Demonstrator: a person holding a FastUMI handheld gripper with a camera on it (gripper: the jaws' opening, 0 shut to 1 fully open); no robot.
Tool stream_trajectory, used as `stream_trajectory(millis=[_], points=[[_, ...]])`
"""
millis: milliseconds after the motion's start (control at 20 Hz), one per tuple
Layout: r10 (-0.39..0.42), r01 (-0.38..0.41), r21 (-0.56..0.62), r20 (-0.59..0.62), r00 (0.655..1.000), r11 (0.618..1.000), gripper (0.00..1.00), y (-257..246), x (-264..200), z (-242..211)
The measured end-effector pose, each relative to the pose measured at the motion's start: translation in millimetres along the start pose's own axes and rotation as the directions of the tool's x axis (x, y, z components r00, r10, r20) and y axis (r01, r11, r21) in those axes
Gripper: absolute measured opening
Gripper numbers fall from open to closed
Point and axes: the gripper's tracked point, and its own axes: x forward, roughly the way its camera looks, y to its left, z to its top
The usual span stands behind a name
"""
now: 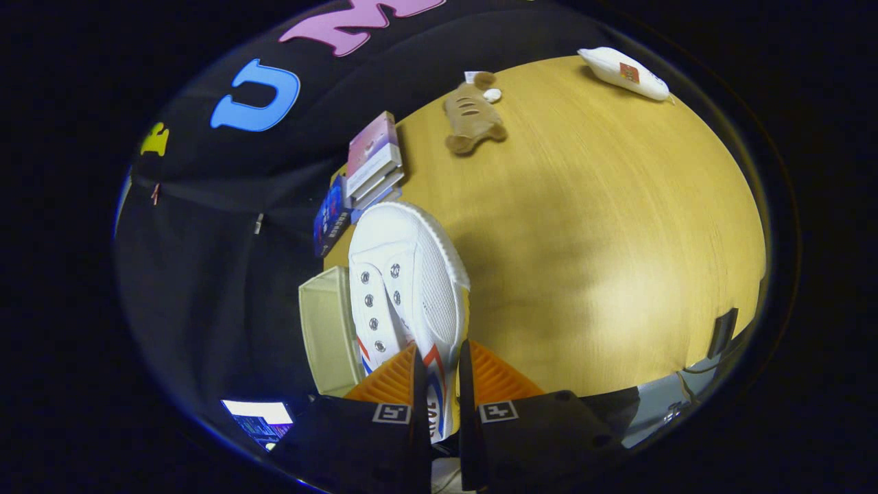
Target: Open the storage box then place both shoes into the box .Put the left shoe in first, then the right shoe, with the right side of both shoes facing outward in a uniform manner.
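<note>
My gripper (439, 367) is shut on a white canvas shoe (405, 288), with both fingers pressing on its side wall by the red and blue stripes. The shoe hangs toe-forward above the wooden table (603, 226), its metal eyelets facing me and its mesh side turned to the right. Just left of the shoe stands a cream storage box (329, 329) at the table's edge; whether its lid is open I cannot tell.
Beyond the shoe's toe lies a stack of books (374, 161) with a blue box (331, 216) beside it. A brown plush toy (472, 113) lies farther back, and a white pouch (624, 72) rests at the table's far right. A lit screen (259, 415) glows below the storage box.
</note>
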Motion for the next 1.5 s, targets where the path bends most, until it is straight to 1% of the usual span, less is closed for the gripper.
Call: stream_trajectory(millis=[200,450,700,900,1000,1050,1100,1150,1200,1250,1300,1350,1500], points=[[0.047,-0.048,-0.041,-0.02,0.999,0.998,0.21,62.6,5.5,-13.3],[0.051,-0.055,-0.066,-0.07,0.996,0.996,0.21,116.1,36.6,-40.7],[0.001,-0.016,-0.118,-0.123,0.992,0.993,0.21,140.7,75.1,-67.1],[-0.054,0.033,-0.154,-0.141,0.989,0.988,0.21,141.1,98.5,-79.2],[-0.095,0.07,-0.171,-0.141,0.985,0.983,0.21,134.5,103.2,-82.3],[-0.119,0.092,-0.177,-0.144,0.982,0.98,0.24,129.9,102.9,-84.0],[-0.127,0.1,-0.181,-0.144,0.981,0.978,0.27,127.9,102.9,-85.8],[-0.095,0.071,-0.166,-0.142,0.985,0.984,0.36,134.0,99.6,-84.1],[-0.071,0.051,-0.146,-0.131,0.989,0.988,0.43,139.8,100.1,-80.6],[-0.053,0.037,-0.137,-0.119,0.991,0.99,0.59,142.4,98.5,-74.3],[-0.05,0.035,-0.143,-0.106,0.993,0.989,0.79,141.4,89.0,-70.3],[-0.054,0.039,-0.147,-0.096,0.994,0.988,1.0,139.1,89.3,-65.5],[-0.047,0.035,-0.139,-0.083,0.995,0.99,0.99,130.9,83.1,-60.5]])
